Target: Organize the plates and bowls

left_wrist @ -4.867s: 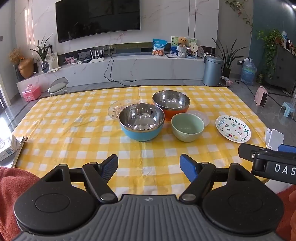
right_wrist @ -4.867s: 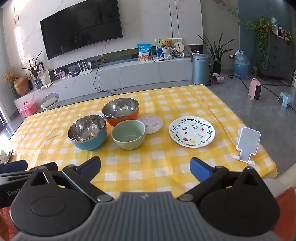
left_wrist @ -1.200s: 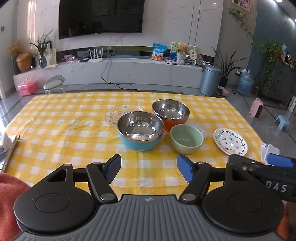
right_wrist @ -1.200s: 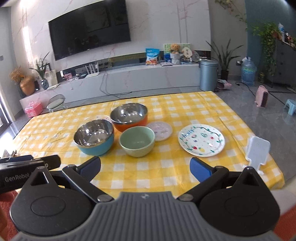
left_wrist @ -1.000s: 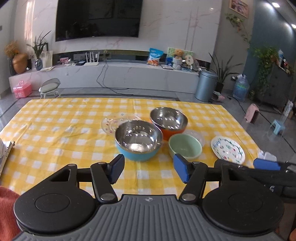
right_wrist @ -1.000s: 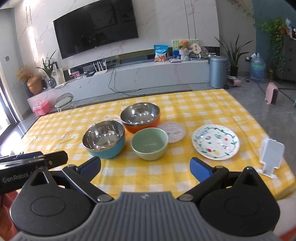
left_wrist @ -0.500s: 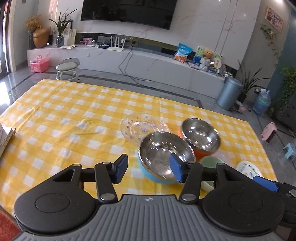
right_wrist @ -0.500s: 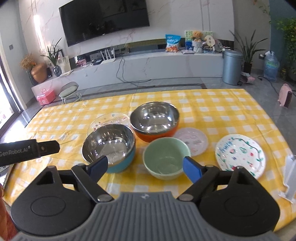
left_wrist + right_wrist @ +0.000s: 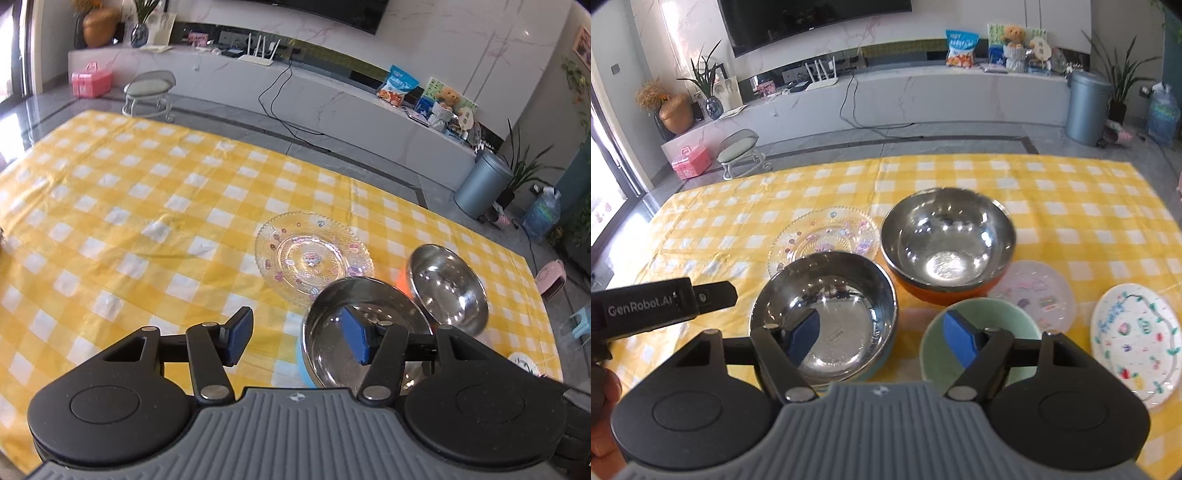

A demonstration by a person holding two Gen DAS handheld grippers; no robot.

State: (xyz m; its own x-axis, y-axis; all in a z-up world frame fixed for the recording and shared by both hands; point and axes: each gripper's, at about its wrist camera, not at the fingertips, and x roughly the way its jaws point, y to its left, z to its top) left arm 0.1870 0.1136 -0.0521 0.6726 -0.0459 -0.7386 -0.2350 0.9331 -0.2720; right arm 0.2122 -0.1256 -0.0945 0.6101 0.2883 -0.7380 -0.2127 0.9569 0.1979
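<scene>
Both my claws hold nothing: left gripper (image 9: pixel 297 338) opening astride the blue bowl's (image 9: pixel 334 334) rim, right gripper (image 9: pixel 881 338) closing between that bowl and the green bowl (image 9: pixel 936 341) on the checked cloth (image 9: pixel 1071 206)

Wide bare yellow checked cloth (image 9: pixel 122 206) left of glass plate (image 9: pixel 313 258). Blue-sided bowl (image 9: pixel 827 314), orange bowl (image 9: pixel 947 240), green bowl (image 9: pixel 979 332) crowded close together; small plate (image 9: pixel 1039 295), painted plate (image 9: pixel 1136 336) blocking right side.

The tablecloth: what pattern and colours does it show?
Yellow and white checks on the tablecloth, best seen in the left wrist view.
</scene>
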